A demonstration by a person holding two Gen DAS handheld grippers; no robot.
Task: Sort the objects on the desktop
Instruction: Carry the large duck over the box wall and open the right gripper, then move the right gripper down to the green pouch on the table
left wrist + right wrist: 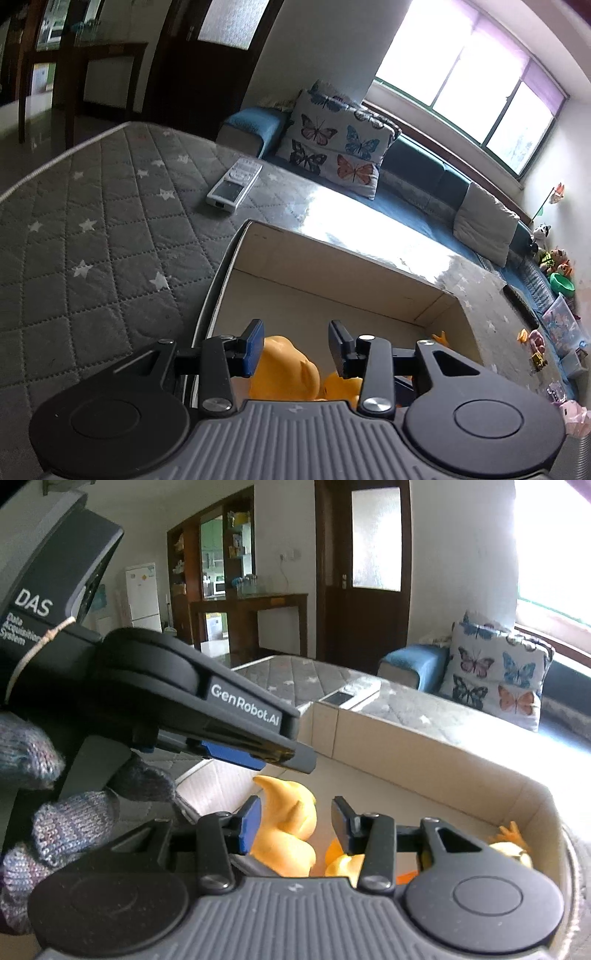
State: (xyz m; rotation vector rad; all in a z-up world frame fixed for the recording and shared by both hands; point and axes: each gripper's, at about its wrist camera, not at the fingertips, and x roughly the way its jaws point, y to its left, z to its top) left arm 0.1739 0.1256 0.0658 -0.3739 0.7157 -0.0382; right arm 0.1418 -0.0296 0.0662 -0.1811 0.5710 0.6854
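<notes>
Yellow-orange plastic marks the toy (286, 369) that sits low inside the cardboard box (332, 266), and we take that box as our landmark. We hold both grippers over the box's near end, pointing down into it. In the left wrist view, our left gripper (295, 347) has its fingers spread, with the toy seen between and beyond them and no pad pressing on it. In the right wrist view, our right gripper (293, 825) also has its fingers parted, the toy showing in the gap; we cannot tell whether the pads touch it. More yellow-orange pieces (511, 843) lie toward the box's right corner. Beyond the box's far wall, a white remote control (234, 184) rests on the grey star-patterned quilted surface (92, 229). Further behind the box, a butterfly cushion (336, 144) leans on the blue sofa (417, 170).
</notes>
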